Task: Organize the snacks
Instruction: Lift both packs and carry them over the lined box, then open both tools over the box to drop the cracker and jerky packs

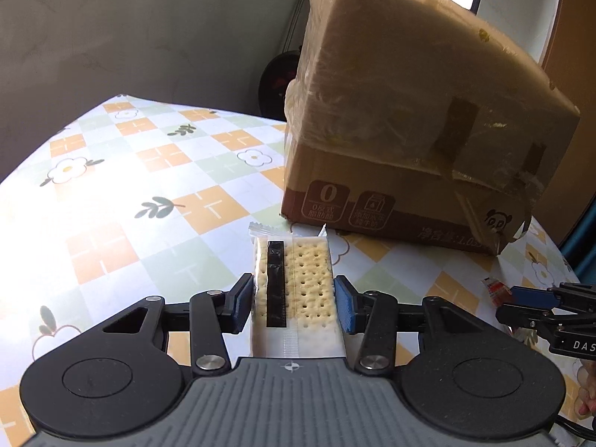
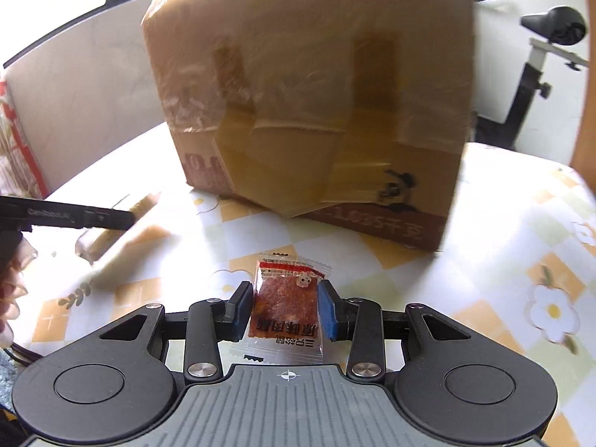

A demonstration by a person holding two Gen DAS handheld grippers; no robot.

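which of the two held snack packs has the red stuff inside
The small meat snack packet clamped in the right gripper; the left gripper holds a pale cracker pack instead.

There is one cardboard box (image 1: 409, 141) on the bench (image 1: 123, 186). In front of the box there are two snack packets: one cracker packet (image 1: 298, 290) and one red jerky packet (image 2: 285, 305). There are two tools, one left tool (image 1: 294, 303) and one right tool (image 2: 285, 309).
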